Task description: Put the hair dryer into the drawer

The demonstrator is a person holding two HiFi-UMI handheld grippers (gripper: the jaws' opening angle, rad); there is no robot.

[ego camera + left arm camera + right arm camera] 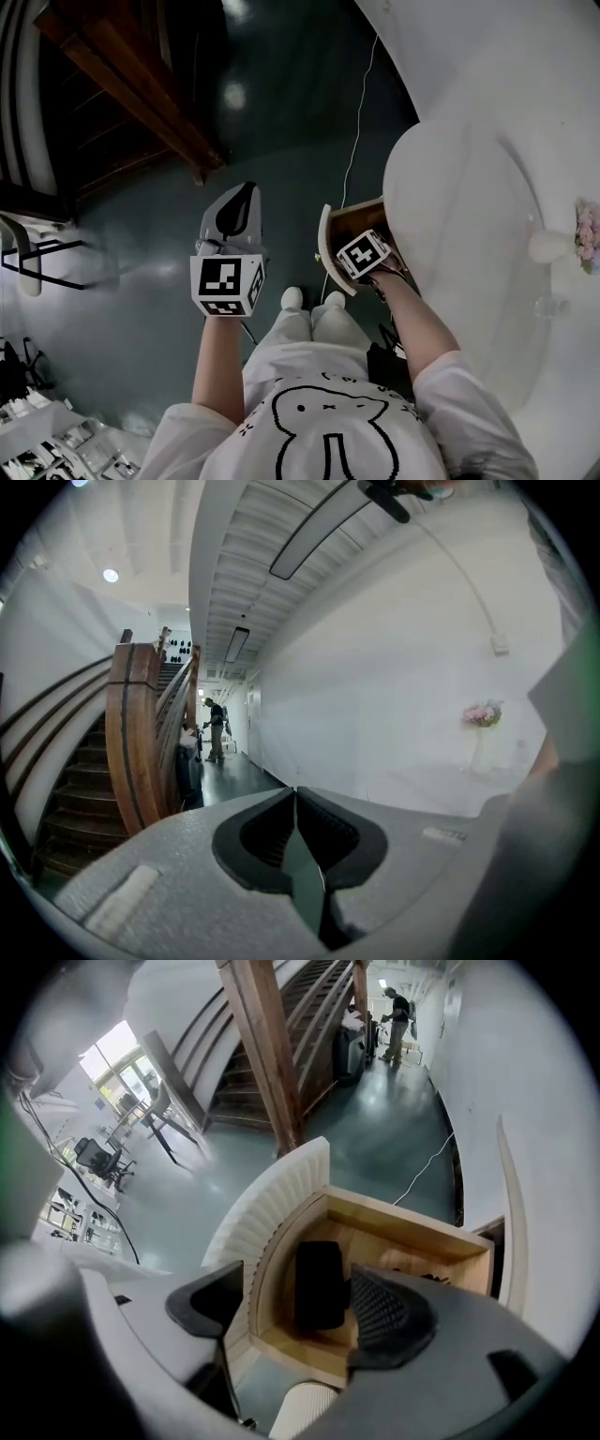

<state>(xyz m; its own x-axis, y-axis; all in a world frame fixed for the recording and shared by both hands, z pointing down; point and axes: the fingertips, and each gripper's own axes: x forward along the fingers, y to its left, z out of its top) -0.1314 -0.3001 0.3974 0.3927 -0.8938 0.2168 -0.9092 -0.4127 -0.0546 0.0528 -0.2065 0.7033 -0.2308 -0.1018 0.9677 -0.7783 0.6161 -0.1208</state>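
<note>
Hallway [232, 769] stretches beyond pressed-together left tool [296, 803]; only spread right tool [300, 1302] sees hair dryer [319, 1279] in drawer [403, 1227].

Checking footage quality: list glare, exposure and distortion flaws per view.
Head view: lamp glare on the dark floor, white table nearly washed out. Left gripper view: fisheye bends the staircase, corners black. Right gripper view: window blown out, drawer sharp.

Office hall: wooden staircase [131, 733], corridor [228, 769]

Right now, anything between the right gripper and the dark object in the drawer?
Nothing shows there. In the right gripper view, the right gripper is open and empty, with bare space down to the dark object lying on the open drawer's floor.
</note>
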